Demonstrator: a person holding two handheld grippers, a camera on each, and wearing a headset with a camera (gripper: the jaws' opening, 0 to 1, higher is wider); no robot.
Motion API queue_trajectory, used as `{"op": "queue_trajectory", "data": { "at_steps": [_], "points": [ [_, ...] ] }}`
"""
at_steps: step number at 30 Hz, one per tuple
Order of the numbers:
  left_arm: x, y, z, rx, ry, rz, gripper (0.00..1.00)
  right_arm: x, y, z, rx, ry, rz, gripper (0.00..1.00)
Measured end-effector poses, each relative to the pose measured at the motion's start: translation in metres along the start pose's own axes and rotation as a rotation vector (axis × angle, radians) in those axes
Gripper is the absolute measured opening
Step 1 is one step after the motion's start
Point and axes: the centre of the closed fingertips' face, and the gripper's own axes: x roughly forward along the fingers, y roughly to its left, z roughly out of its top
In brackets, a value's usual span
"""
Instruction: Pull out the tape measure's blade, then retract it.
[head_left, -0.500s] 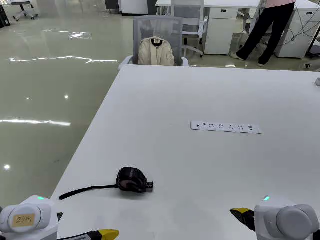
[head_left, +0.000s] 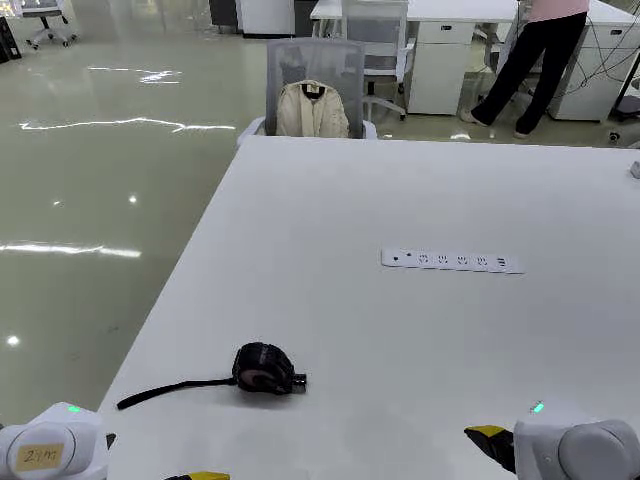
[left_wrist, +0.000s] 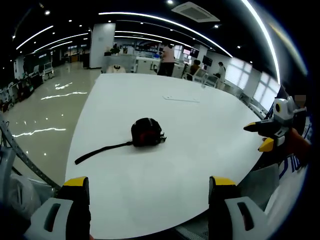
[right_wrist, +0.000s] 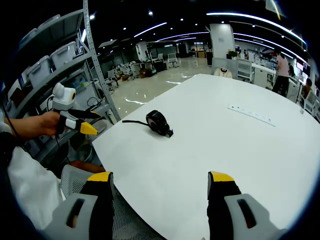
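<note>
A black tape measure (head_left: 263, 369) with a dark strap trailing left lies on the white table (head_left: 420, 200) near its front left corner. It also lies ahead of my left gripper (left_wrist: 149, 187) as the tape measure (left_wrist: 146, 132), and far ahead of my right gripper (right_wrist: 159, 182) as the tape measure (right_wrist: 158, 122). Both grippers are open, empty, and held back at the table's near edge. In the head view the left gripper (head_left: 195, 476) pokes in at bottom left and the right gripper (head_left: 487, 440) at bottom right. The blade looks retracted.
A white power strip (head_left: 451, 261) lies mid-table. A grey mesh chair (head_left: 315, 85) with a cream jacket stands at the far end. A person (head_left: 535, 55) stands by white desks at back right. Glossy floor lies left of the table; metal shelving (right_wrist: 55, 55) stands behind me.
The head camera has tipped slightly, so both grippers sit lower in the picture. The tape measure has not moved on the table.
</note>
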Motion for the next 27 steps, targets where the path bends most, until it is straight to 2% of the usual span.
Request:
{"op": "queue_trajectory", "data": {
  "at_steps": [11, 27],
  "points": [
    [0.0008, 0.0044, 0.0003, 0.011, 0.005, 0.002, 0.96, 0.0017, -0.0002, -0.0009, -0.001, 0.005, -0.004, 0.78],
    [0.0086, 0.0028, 0.0038, 0.032, 0.006, -0.013, 0.96, 0.0094, -0.0066, 0.0012, -0.018, 0.021, -0.007, 0.78]
  ]
}}
